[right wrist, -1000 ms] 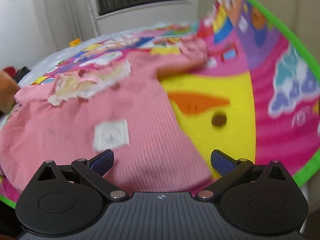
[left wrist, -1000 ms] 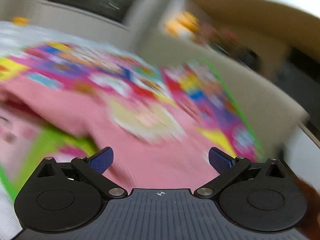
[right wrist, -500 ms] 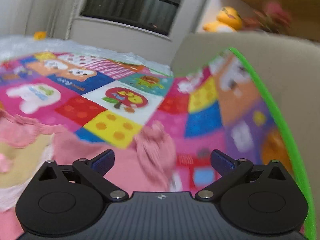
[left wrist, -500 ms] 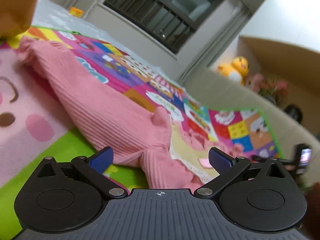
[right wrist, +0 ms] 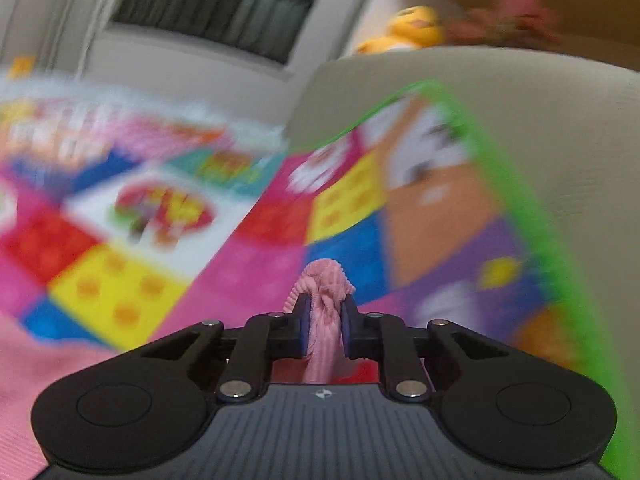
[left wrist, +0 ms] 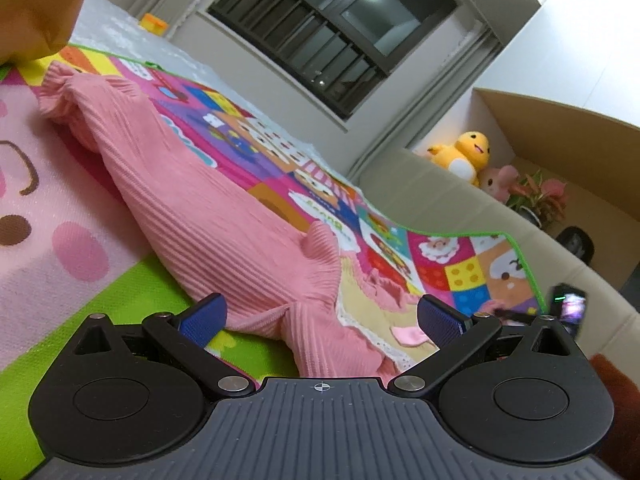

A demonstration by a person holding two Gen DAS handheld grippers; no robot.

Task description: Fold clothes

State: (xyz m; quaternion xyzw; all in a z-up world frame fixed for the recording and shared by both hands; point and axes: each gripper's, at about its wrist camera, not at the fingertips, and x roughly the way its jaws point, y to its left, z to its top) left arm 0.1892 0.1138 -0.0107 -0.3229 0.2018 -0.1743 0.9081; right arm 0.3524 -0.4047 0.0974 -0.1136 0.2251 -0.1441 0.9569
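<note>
A pink ribbed child's sweater [left wrist: 208, 204] with a cream lace collar [left wrist: 372, 320] lies spread on a colourful play mat [left wrist: 460, 256]. My left gripper [left wrist: 320, 316] hovers low over the shoulder near the collar, open, its blue pads [left wrist: 204, 316] either side of the cloth without closing on it. In the right wrist view my right gripper [right wrist: 324, 318] is shut on a bunched pink sleeve cuff [right wrist: 324, 284] of the sweater, which pokes up between the pads. The right view is blurred by motion.
A beige sofa [left wrist: 500, 232] borders the mat's green edge on the right; the mat curls up against it [right wrist: 500, 184]. A yellow plush toy [left wrist: 466, 156] and a pink plant sit behind it. A person's limb [left wrist: 40, 4] shows top left.
My right gripper has closed on the sleeve cuff, which it only faced half a second ago. My left gripper swung down to the collar side and has since edged slightly closer, still open.
</note>
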